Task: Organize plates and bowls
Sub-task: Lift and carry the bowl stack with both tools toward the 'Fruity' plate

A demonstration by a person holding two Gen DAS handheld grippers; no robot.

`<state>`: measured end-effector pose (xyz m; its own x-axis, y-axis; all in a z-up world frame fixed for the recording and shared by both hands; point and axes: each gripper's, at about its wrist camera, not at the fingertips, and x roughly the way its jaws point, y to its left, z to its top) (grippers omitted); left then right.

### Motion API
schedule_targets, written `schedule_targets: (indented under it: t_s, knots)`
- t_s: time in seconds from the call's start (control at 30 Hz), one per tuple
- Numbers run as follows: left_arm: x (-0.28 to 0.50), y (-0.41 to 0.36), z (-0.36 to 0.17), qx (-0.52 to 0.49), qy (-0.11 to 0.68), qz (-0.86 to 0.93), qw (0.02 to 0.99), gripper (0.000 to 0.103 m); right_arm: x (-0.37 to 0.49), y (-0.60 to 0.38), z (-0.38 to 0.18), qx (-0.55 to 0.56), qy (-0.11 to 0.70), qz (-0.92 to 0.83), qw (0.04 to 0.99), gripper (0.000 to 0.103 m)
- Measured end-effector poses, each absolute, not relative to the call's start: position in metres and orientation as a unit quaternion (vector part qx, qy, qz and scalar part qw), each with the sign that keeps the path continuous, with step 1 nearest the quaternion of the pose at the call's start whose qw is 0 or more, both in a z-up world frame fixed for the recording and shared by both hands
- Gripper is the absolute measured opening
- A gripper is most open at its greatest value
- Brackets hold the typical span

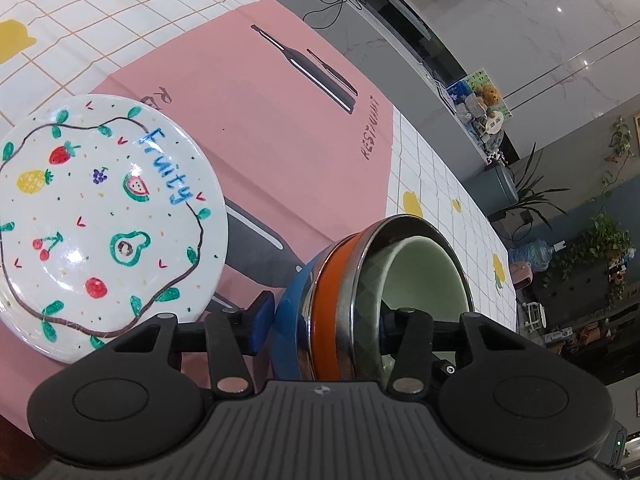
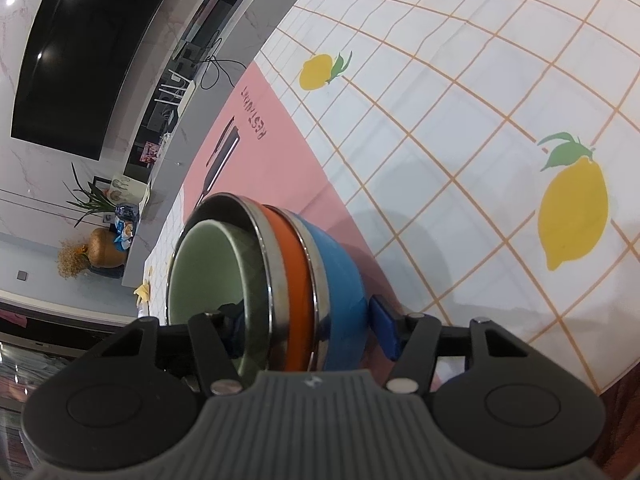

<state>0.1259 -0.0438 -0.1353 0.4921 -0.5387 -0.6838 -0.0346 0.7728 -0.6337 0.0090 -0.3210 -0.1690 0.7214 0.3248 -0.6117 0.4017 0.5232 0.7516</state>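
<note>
Presently listed, by view.

Left wrist view:
- Left gripper (image 1: 322,322): fingers narrowed across the wall of a nested bowl stack; one blue pad (image 1: 262,316) sits outside the blue wall, the other is inside the bowls, mostly hidden.
- Blue bowl (image 1: 290,320): outermost of the stack, steel rim, at 6 o'clock in this view, tilted so its opening faces 3 o'clock.
- Orange bowl (image 1: 326,304): nested inside the blue one, only a band showing, steel rim.
- Pale green bowl (image 1: 424,276): innermost, interior visible.
- Fruit-pattern plate (image 1: 104,220): white, lettered "Fruity", at 9 o'clock, lying on the pink placemat (image 1: 260,128) apart from the stack.
- Lemon-print tablecloth (image 1: 72,20): white grid, under the placemat.

Right wrist view:
- Right gripper (image 2: 306,330): fingers likewise narrowed across the stack's wall, one blue pad (image 2: 384,328) outside the blue bowl (image 2: 340,280), the other within the rim, partly hidden.
- Orange bowl (image 2: 298,292) and pale green bowl (image 2: 208,264): nested as above, opening toward 9 o'clock.
- Placemat (image 2: 280,152) at 12 o'clock; tablecloth (image 2: 480,120) from 1 to 4 o'clock.
- Whether the stack touches the table cannot be told.
</note>
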Motion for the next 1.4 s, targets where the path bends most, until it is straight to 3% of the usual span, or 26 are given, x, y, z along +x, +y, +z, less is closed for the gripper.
schedule_targets:
  t_s: [0.77,1.4]
  knots:
    - [0.107,-0.033,-0.115,-0.297,0.467,-0.164,0.817,0.054,0.000,-0.313,-0.151,0.472,0.369,-0.024,0.800,0.054]
    - [0.093,0.044,-0.076,-0.334,0.427,-0.112,0.833,0.054,0.015,-0.241,-0.113,0.437,0.379,0.040,0.815,0.054]
